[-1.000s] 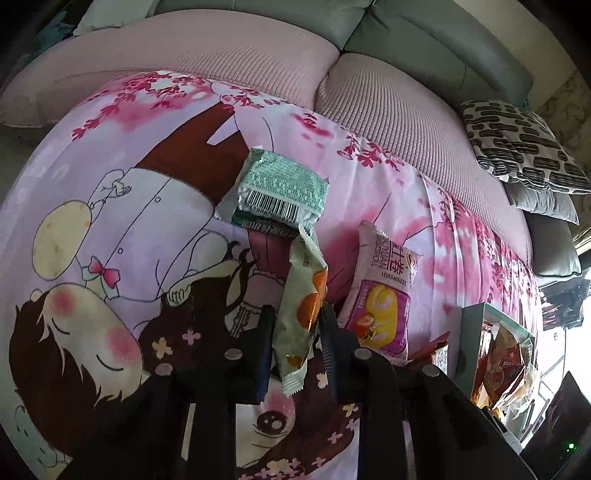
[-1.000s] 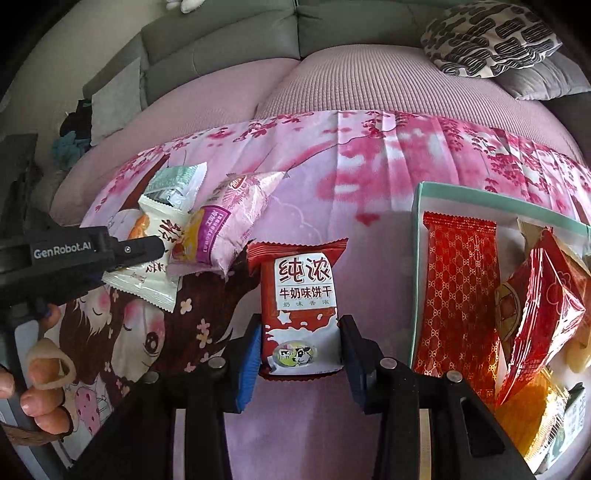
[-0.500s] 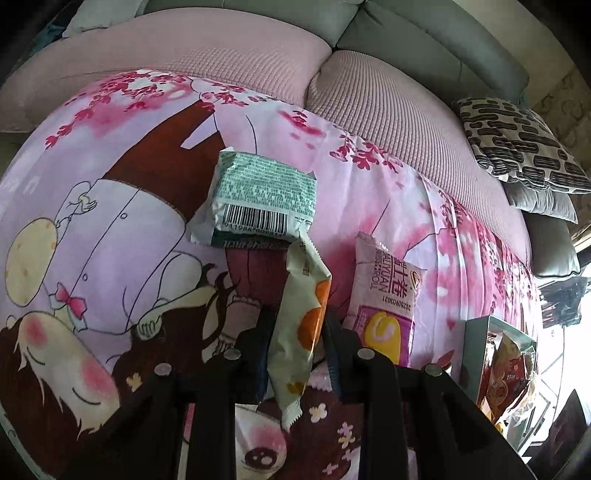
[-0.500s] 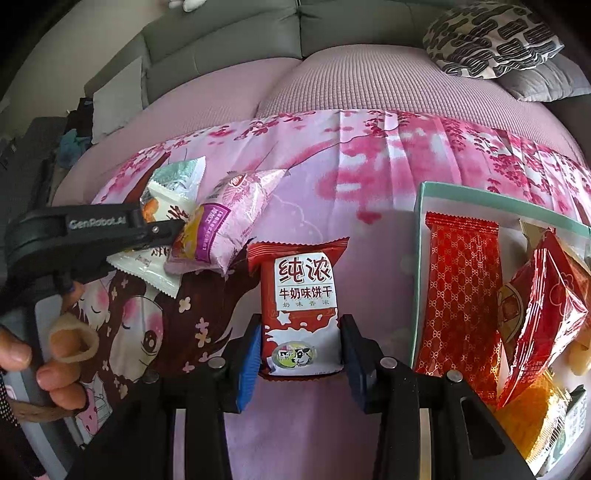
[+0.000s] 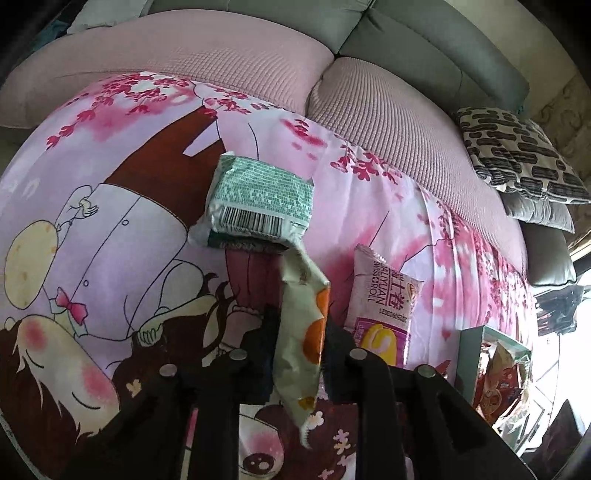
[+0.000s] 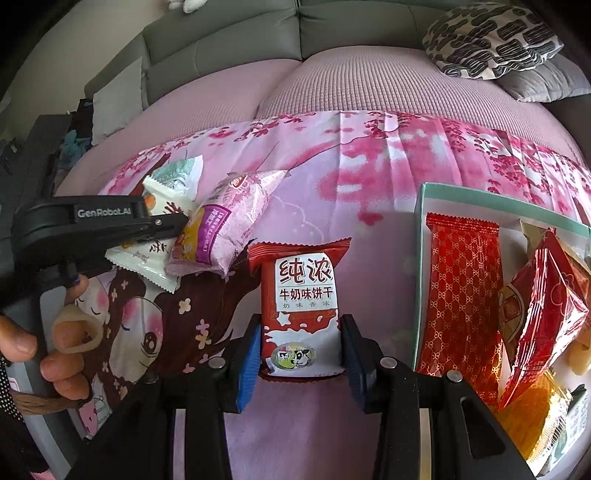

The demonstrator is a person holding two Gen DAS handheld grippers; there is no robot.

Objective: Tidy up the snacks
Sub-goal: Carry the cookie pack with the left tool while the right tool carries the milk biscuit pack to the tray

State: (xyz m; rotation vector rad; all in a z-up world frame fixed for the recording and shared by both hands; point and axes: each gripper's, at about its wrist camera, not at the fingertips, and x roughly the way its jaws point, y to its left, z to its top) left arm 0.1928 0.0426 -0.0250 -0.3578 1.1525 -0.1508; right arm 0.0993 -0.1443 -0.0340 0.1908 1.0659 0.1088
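Observation:
My left gripper (image 5: 297,332) is shut on a white and orange snack packet (image 5: 301,332), held edge-up just above the pink cartoon cloth; it also shows in the right wrist view (image 6: 155,258). A green packet (image 5: 258,201) lies beyond it and a pink Swiss-roll packet (image 5: 382,314) lies to its right. My right gripper (image 6: 301,347) is shut on a red and white milk biscuit packet (image 6: 301,302) that lies on the cloth. The teal box (image 6: 419,258) with red and orange snacks is at the right.
The pink cartoon cloth (image 6: 369,166) covers a pink sofa seat. Grey sofa backs (image 6: 258,33) and a black-and-white patterned cushion (image 6: 491,40) lie behind. The box also shows at the right edge of the left wrist view (image 5: 469,354).
My left gripper has closed on the white and orange packet and lifted it slightly, shifting a little over the cloth. My right gripper has stayed on the biscuit packet.

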